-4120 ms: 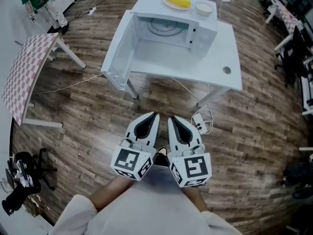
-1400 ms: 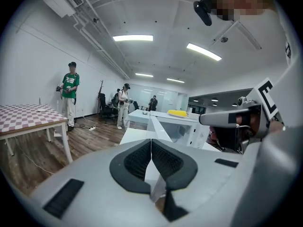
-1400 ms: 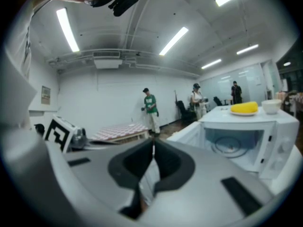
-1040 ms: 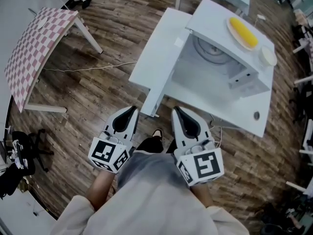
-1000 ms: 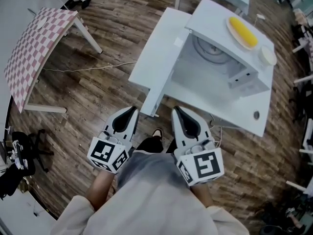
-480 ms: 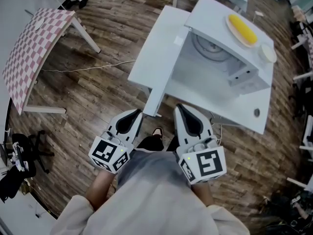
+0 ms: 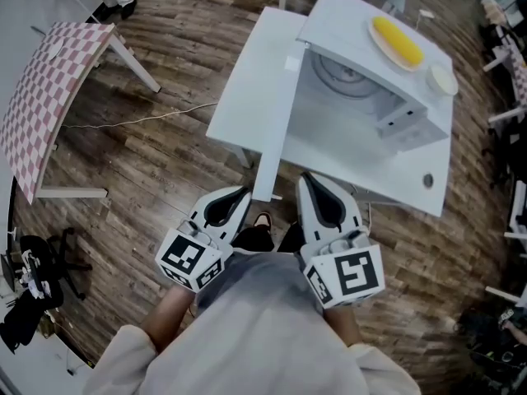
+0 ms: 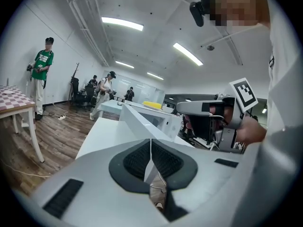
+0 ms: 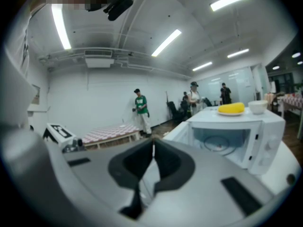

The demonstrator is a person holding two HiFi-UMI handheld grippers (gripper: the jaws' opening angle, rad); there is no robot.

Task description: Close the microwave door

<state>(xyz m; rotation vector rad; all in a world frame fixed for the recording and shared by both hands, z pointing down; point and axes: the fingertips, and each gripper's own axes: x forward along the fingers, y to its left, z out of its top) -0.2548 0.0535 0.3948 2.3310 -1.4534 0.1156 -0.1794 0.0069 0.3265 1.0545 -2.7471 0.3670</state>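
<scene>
A white microwave (image 7: 387, 89) stands on a white table (image 7: 412, 183) with its door (image 7: 251, 89) swung wide open to the left. The cavity and its glass turntable (image 7: 342, 76) show. Both grippers are held low, close to my body. In the head view my left gripper (image 7: 241, 192) is shut and empty, its tip just short of the door's near edge. My right gripper (image 7: 306, 177) is also shut and empty, at the table's front edge. From the right gripper view (image 9: 153, 143) the microwave (image 9: 236, 131) lies ahead to the right. In the left gripper view (image 8: 151, 143) the door (image 8: 137, 124) rises ahead.
A plate with a yellow item (image 7: 398, 44) and a small bowl (image 7: 442, 78) sit on the microwave's top. A checkered table (image 7: 45, 97) stands to the left, and a cable (image 7: 140, 120) runs across the wood floor. Several people stand far off (image 9: 141, 109).
I have come closer to the microwave. The door's near edge now lies just beyond both gripper tips. Both grippers have stayed shut.
</scene>
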